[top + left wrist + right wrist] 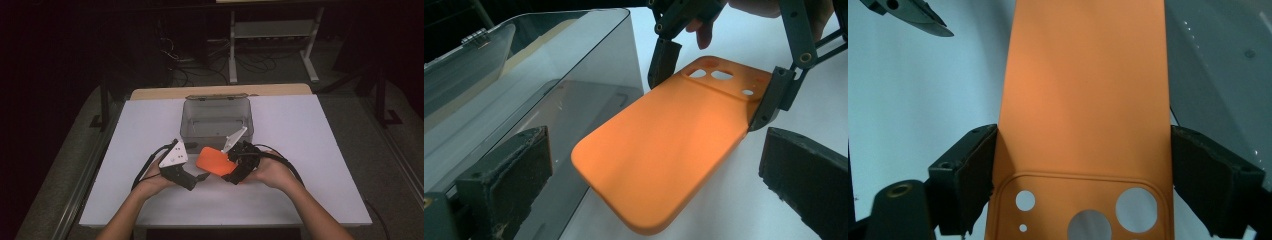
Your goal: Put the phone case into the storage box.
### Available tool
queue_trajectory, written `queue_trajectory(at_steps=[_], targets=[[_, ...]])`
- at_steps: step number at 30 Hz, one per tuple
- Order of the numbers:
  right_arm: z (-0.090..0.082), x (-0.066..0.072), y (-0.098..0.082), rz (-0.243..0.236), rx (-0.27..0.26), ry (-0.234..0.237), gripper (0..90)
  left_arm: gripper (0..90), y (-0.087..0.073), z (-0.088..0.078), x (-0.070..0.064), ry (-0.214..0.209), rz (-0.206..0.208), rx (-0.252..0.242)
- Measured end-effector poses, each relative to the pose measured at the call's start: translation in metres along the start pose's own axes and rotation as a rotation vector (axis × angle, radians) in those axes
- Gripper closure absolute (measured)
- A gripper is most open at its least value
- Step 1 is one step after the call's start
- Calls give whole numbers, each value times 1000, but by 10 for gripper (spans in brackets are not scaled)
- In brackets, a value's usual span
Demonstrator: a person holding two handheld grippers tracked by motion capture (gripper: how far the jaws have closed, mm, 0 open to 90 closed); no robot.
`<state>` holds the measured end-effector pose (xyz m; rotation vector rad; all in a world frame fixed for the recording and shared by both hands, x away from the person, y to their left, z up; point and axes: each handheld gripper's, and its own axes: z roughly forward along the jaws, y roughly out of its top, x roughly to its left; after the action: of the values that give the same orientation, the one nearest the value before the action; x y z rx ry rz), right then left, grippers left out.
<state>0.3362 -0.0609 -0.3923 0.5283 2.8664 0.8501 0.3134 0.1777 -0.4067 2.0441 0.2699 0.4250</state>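
Observation:
An orange phone case (212, 161) hangs just above the white table, in front of a clear plastic box (217, 117). My right gripper (231, 166) is shut on it across its width at the end with the camera holes; both pads (975, 165) press the case (1088, 100) edges. In the left gripper view the case (664, 150) points its free rounded end toward me, held by the right gripper (719, 80). My left gripper (201, 177) stands open just short of that end, its jaws (656, 137) wide apart and touching nothing.
The clear box (524, 100) stands with its hinged lid up at the back, and its near wall is close behind the case. The white tabletop (310, 150) spreads out to both sides. Cables trail from both grippers toward the person's forearms.

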Motion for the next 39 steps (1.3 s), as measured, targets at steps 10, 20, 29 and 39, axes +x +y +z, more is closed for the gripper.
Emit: queue_trajectory(at_steps=[10, 20, 29, 39], targets=[[-1, 0, 0, 0, -2, -1, 151, 4, 1, -2, -2, 19, 69, 26], [-1, -1, -1, 1, -2, -7, 151, 4, 1, 0, -6, 40, 145, 58], [-1, -1, -1, -1, 2, -6, 151, 4, 2, 1, -11, 59, 216, 81], [-1, -1, -1, -6, 1, -4, 151, 4, 2, 3, -15, 80, 285, 95]])
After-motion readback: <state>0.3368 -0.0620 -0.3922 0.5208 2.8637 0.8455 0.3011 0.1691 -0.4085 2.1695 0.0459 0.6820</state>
